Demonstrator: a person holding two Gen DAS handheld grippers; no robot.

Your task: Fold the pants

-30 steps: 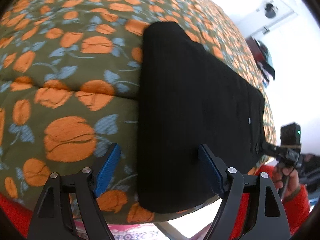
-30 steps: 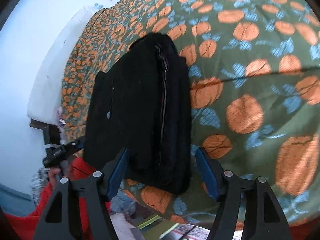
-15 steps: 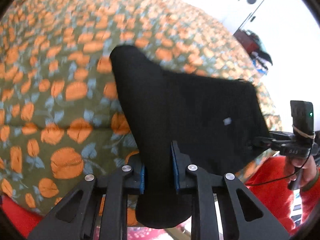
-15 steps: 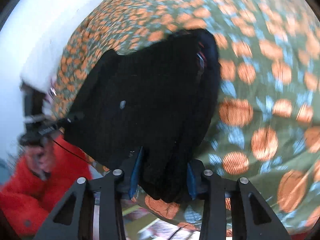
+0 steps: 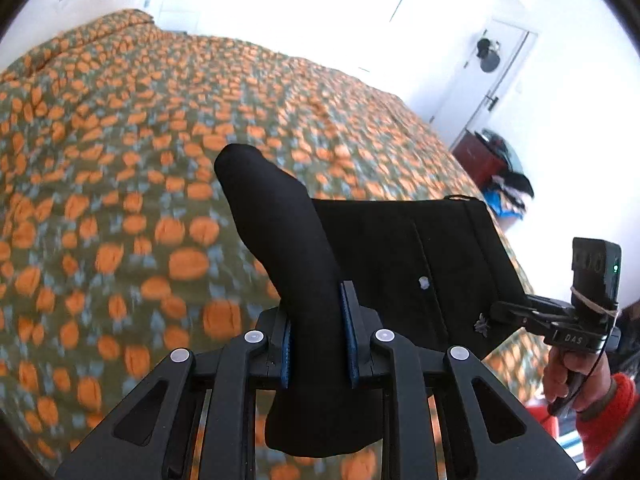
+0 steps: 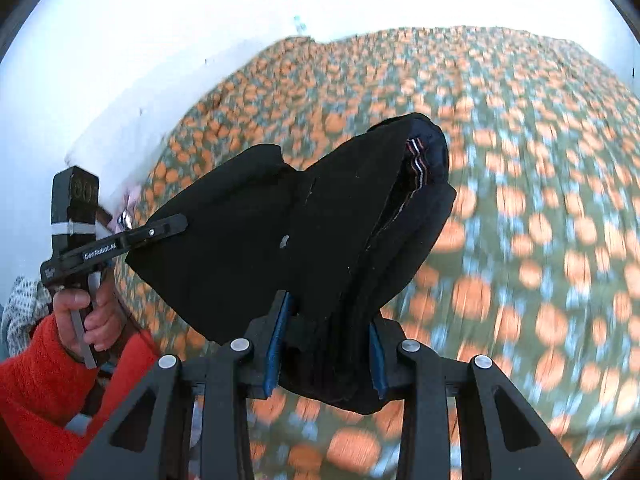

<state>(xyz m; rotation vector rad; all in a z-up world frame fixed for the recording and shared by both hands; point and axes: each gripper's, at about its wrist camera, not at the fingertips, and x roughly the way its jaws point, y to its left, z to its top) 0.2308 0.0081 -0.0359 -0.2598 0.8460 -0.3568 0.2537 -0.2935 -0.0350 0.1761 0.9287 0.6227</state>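
Note:
The black pants (image 5: pixel 280 220) are folded into a thick band and held up off the bed between both grippers. My left gripper (image 5: pixel 316 344) is shut on one end of the band, with the blue pads pressed on the cloth. My right gripper (image 6: pixel 324 344) is shut on the other, thicker end of the pants (image 6: pixel 304 224), where a striped inner waistband shows. In the left wrist view the right gripper (image 5: pixel 520 312) grips the far corner; in the right wrist view the left gripper (image 6: pixel 160 228) grips the left corner. The cloth sags between them.
The bed has a green cover with orange flowers (image 5: pixel 120 160), also seen in the right wrist view (image 6: pixel 540 200). A white door (image 5: pixel 492 68) and a dark red cabinet with clothes (image 5: pixel 480 160) stand at the back right. A white headboard (image 6: pixel 120 128) runs along the bed's left.
Both grippers closed on the ends of the pants lying on the bed and have lifted them up and away from the cover. The views now tilt up toward the walls.

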